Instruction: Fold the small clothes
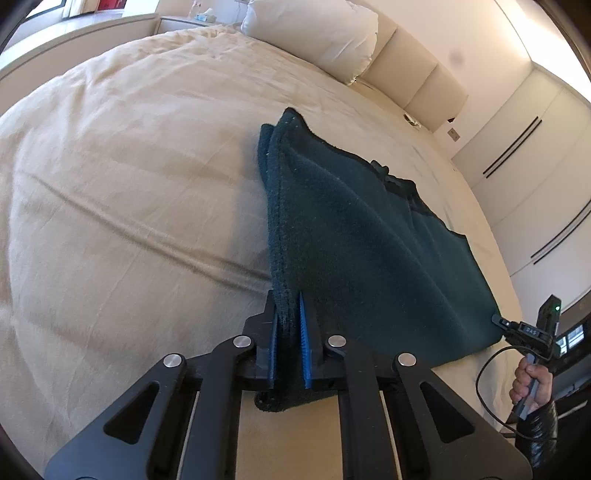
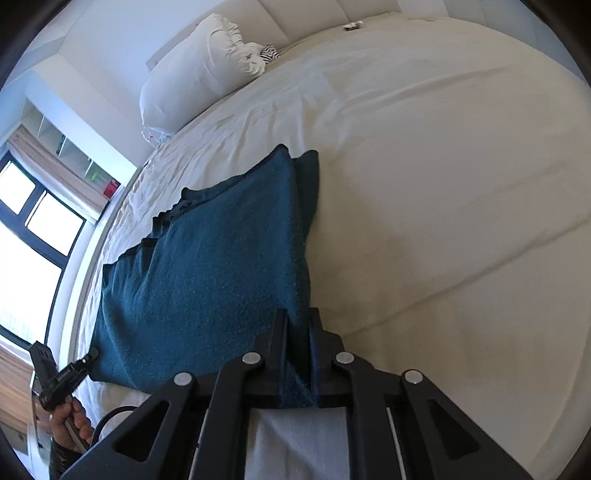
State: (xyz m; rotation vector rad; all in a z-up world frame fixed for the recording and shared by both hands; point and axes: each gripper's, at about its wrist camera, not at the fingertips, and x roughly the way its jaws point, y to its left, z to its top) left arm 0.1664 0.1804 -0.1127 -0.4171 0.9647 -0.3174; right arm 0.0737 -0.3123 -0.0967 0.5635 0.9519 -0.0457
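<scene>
- Now the dark teal fleece garment (image 1: 354, 236) lies on the bed (image 1: 129, 177), spread across the cream cover, with its two near corners lifted off the cover.
- It looks doubled: along one long side two layers of the edge show, and a dark trim runs along the far side.
- The left gripper (image 1: 290, 332) is closed on one near corner of the garment; the cloth is pinched between its blue pads (image 1: 303, 343) and a small end of fabric hangs below them.
- The right gripper (image 2: 297, 350) is closed in the same way on the other near corner, and the fleece fills the narrow gap between its fingers (image 2: 277, 343).
- From each corner the cloth runs down in a slope to the part that rests flat on the bed.
- In the left wrist view, the person's right hand (image 1: 530, 384) holds the handle of the right gripper at the far corner, with a black cable looping beside it.
- In the right wrist view, the left hand (image 2: 70, 421) holds the other handle.
- A white pillow (image 1: 314, 33) lies at the head of the bed, against a padded headboard (image 1: 413, 70).
- A window (image 2: 33, 221) with a dark frame is beside the bed.
</scene>
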